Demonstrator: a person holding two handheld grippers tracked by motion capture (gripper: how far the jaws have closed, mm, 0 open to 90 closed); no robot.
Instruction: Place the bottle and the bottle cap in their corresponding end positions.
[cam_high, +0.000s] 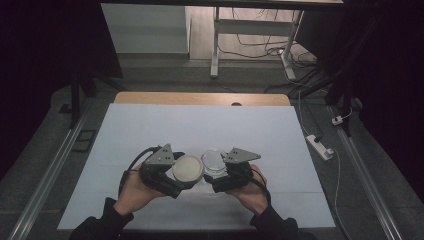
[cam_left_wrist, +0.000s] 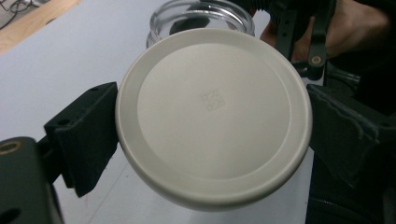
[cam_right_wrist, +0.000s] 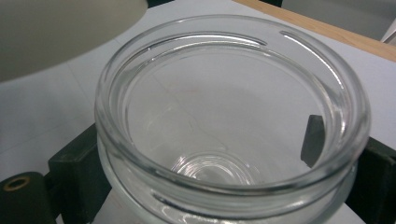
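White table. Left gripper pinches cream lid; right gripper clamps open glass jar at lid's 3 o'clock. Lid off; closing left.

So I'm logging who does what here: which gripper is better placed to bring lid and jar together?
Probably the left. The left gripper grips the cream lid by its rim, beside the open mouth of the glass jar, which the right gripper holds upright.
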